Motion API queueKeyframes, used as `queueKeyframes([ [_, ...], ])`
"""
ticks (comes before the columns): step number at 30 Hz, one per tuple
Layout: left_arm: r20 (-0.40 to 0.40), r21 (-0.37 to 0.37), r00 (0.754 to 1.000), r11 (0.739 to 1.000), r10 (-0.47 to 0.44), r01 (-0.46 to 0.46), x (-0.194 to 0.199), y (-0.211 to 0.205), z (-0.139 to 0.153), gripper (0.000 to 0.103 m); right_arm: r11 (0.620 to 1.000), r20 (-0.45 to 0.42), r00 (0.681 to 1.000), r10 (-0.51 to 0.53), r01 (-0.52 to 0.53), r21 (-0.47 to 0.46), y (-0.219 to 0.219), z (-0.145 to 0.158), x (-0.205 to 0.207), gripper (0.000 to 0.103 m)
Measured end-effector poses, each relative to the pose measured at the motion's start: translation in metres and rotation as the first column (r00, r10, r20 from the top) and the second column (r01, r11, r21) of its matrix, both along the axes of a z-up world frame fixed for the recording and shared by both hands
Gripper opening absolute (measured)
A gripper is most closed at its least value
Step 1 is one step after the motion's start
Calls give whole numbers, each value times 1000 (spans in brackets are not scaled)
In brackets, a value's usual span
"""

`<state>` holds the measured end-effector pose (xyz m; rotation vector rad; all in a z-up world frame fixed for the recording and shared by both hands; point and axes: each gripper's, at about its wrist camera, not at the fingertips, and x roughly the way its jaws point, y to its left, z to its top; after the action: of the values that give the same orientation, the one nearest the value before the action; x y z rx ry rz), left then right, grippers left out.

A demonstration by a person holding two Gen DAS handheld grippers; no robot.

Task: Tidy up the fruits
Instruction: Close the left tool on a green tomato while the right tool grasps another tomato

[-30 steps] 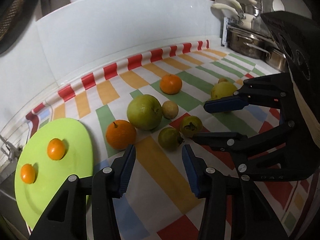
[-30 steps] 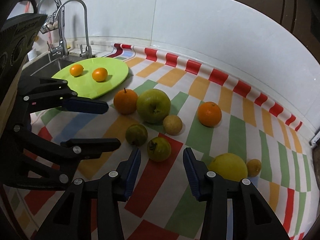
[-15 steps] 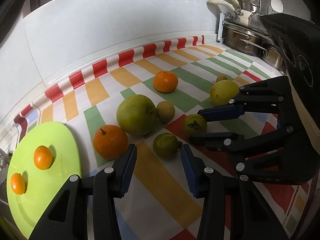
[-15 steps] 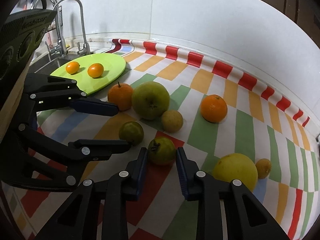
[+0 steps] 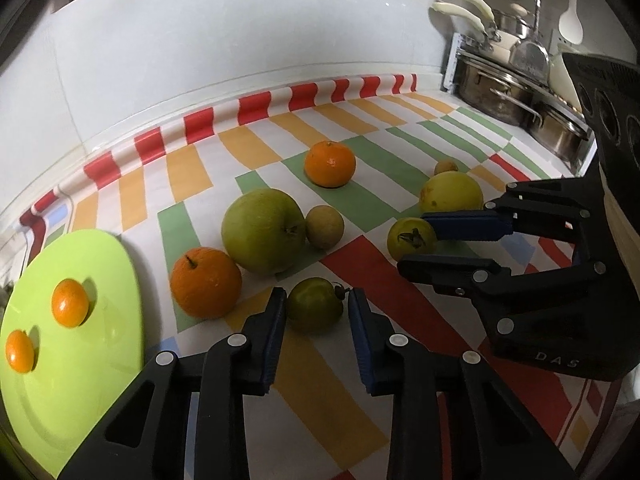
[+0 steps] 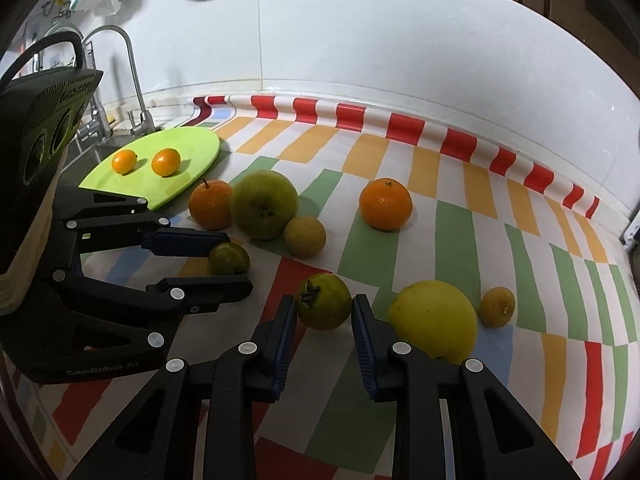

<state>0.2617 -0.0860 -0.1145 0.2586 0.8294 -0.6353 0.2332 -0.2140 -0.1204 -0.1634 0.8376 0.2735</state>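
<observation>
Left wrist view: your left tongs point(image 5: 316, 312) have just closed on the dark green fruit point(image 5: 315, 304), lower centre; right tongs point(image 6: 324, 312) grip the yellow-green fruit point(image 6: 325, 301). Next: lift both toward the green plate point(image 5: 112, 280).

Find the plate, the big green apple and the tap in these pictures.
plate point(image 5: 112, 280), left wrist view, bare right part.
apple point(image 5: 260, 230), left wrist view, middle of its skin.
tap point(image 6: 128, 52), right wrist view, curved spout.
</observation>
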Motion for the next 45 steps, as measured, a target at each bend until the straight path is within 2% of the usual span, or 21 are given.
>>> queueKeyframes([
  [6,13,-42,997,996,80,-79,-7,12,14,20,1000,16,1000,-2,2,15,3,8,-6,30],
  [10,9,-42,996,995,86,-86,-8,12,13,21,1000,25,1000,-8,7,20,6,12,-10,30],
  [11,4,-42,996,995,88,-88,-8,12,11,23,1000,22,1000,-11,10,25,6,12,-11,30],
  [13,2,-40,996,995,89,-89,-8,11,8,34,999,19,1000,-15,14,29,6,12,-13,30],
  [16,-12,-35,998,998,59,-59,-8,4,5,38,999,17,1000,-24,24,26,5,11,-15,30],
  [20,-29,-23,999,999,43,-44,-4,-4,-3,37,998,4,999,-45,45,33,0,7,-15,30],
  [21,-31,-23,999,999,40,-41,-4,-6,-4,36,998,1,999,-51,51,35,-2,6,-15,30],
  [22,-34,-22,999,999,37,-38,-3,-7,-4,29,998,-3,998,-58,58,39,-4,5,-15,30],
  [26,-34,-24,999,999,40,-41,-4,-7,-3,28,996,-9,997,-72,72,44,-8,3,-14,30],
  [34,-23,-52,991,990,129,-130,-14,9,16,28,995,6,997,-71,70,66,-7,10,-19,30],
  [45,35,-108,964,960,265,-260,-47,42,54,28,992,74,996,-58,49,114,8,39,-37,30],
])
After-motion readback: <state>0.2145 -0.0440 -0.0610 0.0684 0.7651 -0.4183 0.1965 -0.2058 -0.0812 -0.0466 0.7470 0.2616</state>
